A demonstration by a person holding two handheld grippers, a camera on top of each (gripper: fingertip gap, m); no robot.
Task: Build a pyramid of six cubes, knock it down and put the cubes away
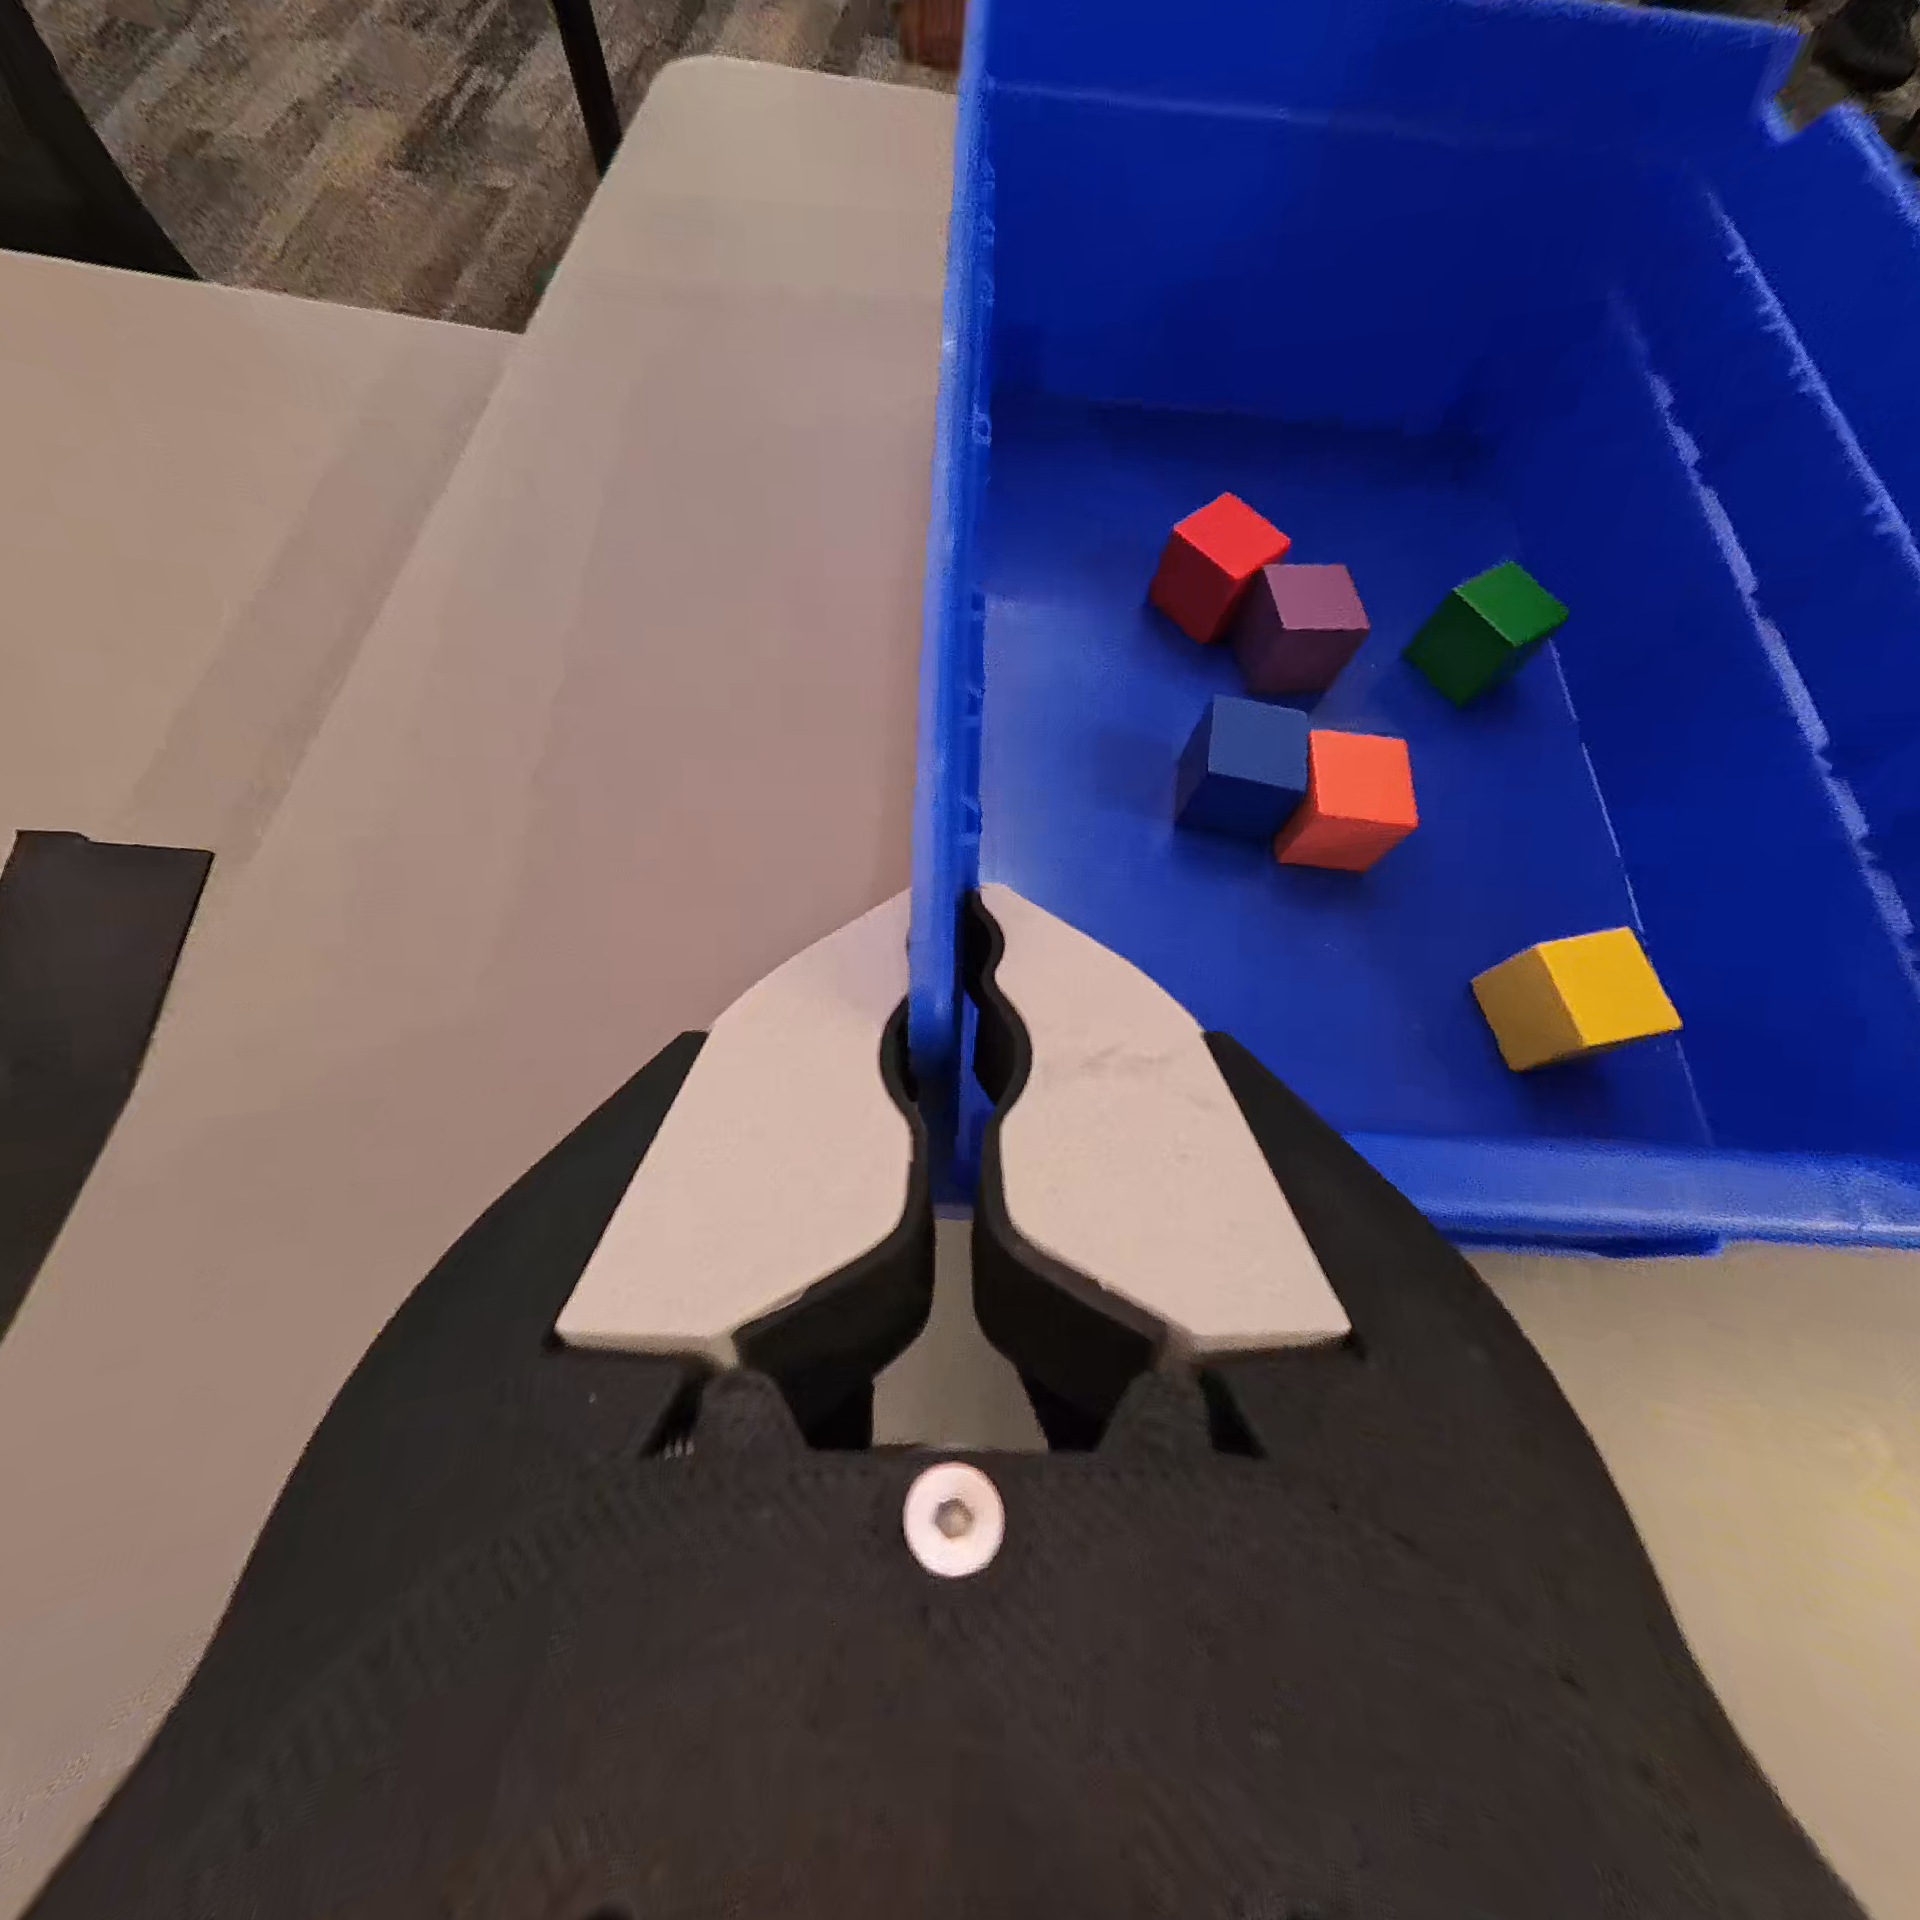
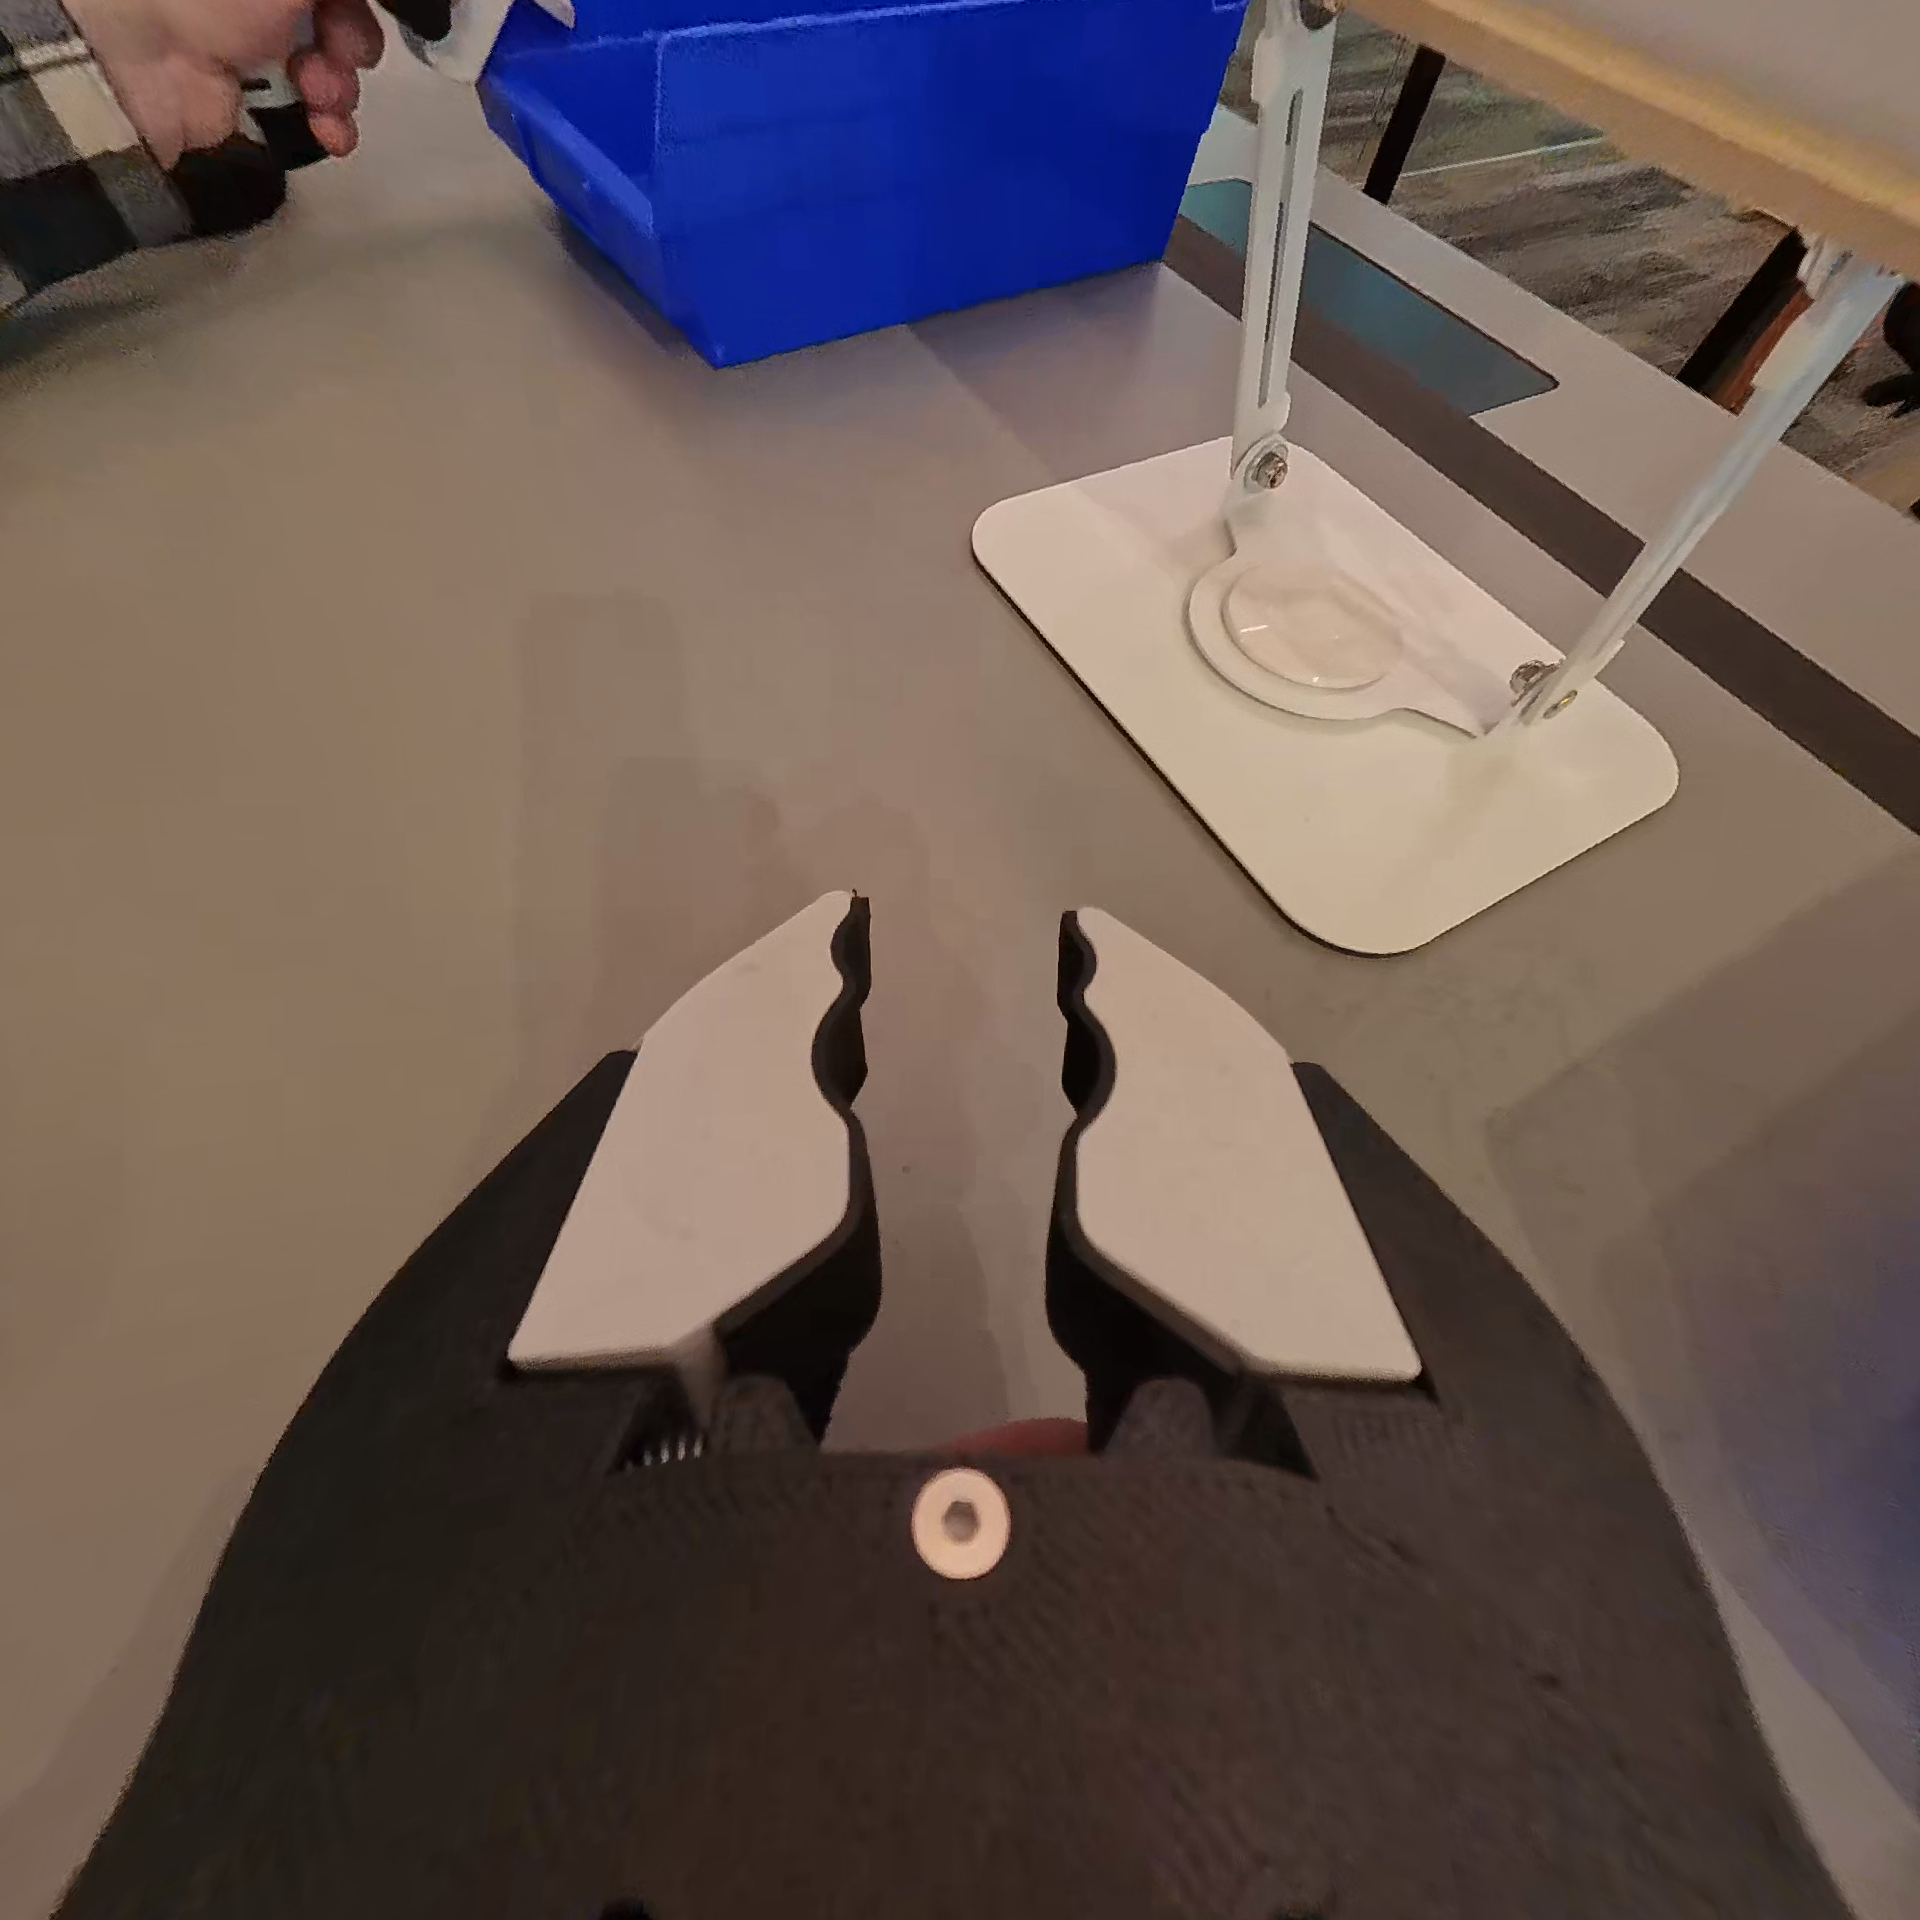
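Grey table (image 2: 416,623), matte, filling most of both views. On its right part, a white stand base (image 2: 1403,831): flat, rectangular, rounded corners, lying at an angle to the table edge. Carries a clear dome (image 2: 1304,623) set in a white ring near its middle. Bolted to the base, two slotted white arms (image 2: 1273,260), rising to a pale wooden board (image 2: 1610,94) overhead. Beyond the stand, a dark strip (image 2: 1455,447) across the tabletop beside a teal inset (image 2: 1382,312). In the left wrist view, a black patch (image 1: 83,987) at the table's left edge. Past the table's far end, mottled carpet (image 1: 312,156) and a black furniture leg (image 1: 587,83).
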